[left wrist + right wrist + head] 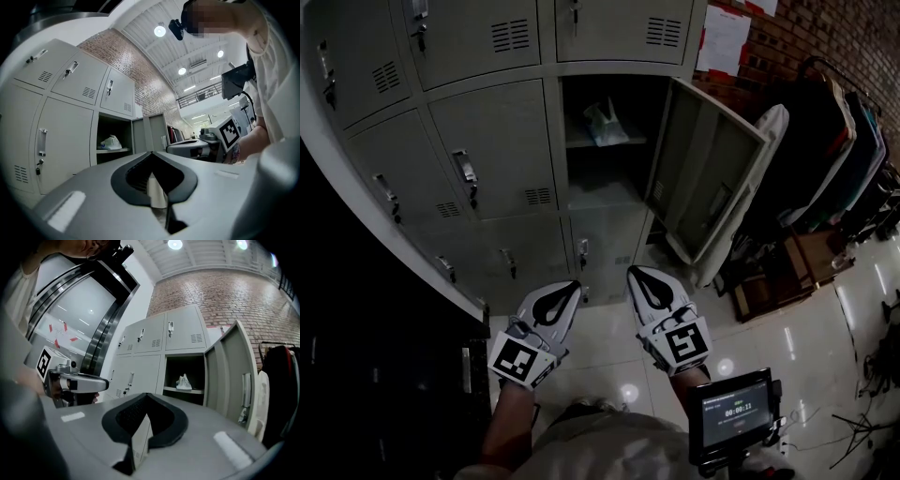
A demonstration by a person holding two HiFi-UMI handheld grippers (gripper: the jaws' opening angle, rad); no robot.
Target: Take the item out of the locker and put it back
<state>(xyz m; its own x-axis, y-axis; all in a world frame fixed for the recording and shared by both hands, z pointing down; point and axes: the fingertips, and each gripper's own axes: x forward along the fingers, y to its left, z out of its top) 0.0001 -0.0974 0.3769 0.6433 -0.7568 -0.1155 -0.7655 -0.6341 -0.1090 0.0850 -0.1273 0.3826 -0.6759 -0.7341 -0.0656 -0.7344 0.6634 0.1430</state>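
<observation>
So we've got the left gripper (567, 292) and right gripper (642, 281) both clamped closed on nothing, side by side, and the white bag (605, 124) sits on the shelf (623, 143) of the open locker (602, 199) straight ahead, roughly midway, neither clearly nearer

The shelf (579, 143) inside the open locker (551, 155), upper centre of the head view, carries one crumpled white bag (606, 123) lying directly on it.
</observation>
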